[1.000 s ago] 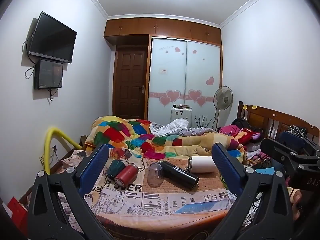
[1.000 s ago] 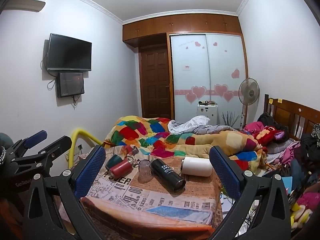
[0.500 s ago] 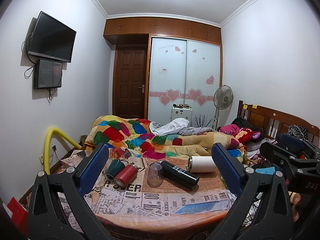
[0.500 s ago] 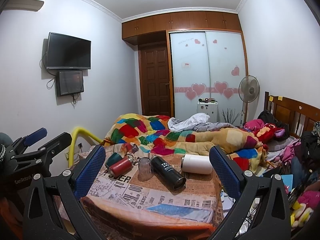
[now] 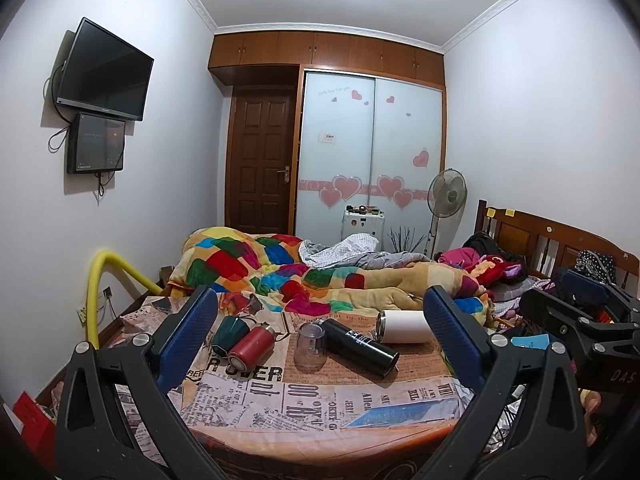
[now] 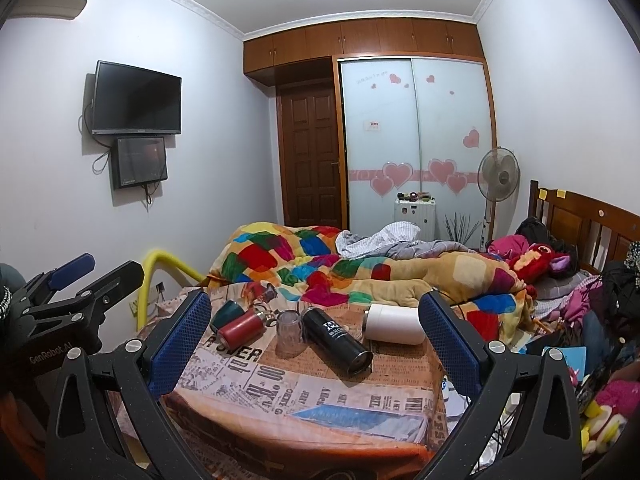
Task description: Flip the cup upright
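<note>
A clear cup stands upside down on the newspaper-print table; it also shows in the right wrist view. Around it lie a dark green cup, a red bottle, a black flask and a white tumbler, all on their sides. My left gripper is open and empty, held back from the table's near edge. My right gripper is open and empty, also short of the table. Each gripper shows at the edge of the other's view.
Behind the table is a bed with a colourful quilt and a wooden headboard. A yellow tube arches at the left. Clothes and toys pile at the right. A fan stands by the wardrobe.
Both views have shifted only slightly. The right wrist view sits a little lower and closer to the table. Nothing on the table has moved.
</note>
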{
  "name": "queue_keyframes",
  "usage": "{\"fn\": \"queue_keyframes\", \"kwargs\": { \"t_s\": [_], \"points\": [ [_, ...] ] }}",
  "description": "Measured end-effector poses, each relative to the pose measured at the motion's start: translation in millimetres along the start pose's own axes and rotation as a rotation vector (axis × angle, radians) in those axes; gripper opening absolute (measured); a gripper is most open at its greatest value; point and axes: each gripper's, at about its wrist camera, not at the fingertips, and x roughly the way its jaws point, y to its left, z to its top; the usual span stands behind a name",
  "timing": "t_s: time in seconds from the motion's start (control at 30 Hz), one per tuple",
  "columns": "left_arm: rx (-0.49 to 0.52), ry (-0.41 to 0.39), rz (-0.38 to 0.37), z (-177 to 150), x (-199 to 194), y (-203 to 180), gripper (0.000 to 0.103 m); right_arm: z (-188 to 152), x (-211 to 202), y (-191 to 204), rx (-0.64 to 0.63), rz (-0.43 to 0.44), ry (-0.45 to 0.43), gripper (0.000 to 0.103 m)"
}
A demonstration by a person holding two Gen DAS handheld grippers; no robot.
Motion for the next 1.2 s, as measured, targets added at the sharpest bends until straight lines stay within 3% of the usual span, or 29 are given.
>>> {"fn": "queue_keyframes", "kwargs": {
  "t_s": [0.83,1.2],
  "points": [
    [-0.001,-0.002,-0.001,-0.5,0.2,2.6,0.103,-0.5,1.2,1.1,0.0,-0.001,0.005,0.103],
    [-0.006,0.028,0.011,-2.9,17.8,9.0,0.103,-2.5,22.7,-7.9,0.024,0.012,0.062,0.103]
  ]
}}
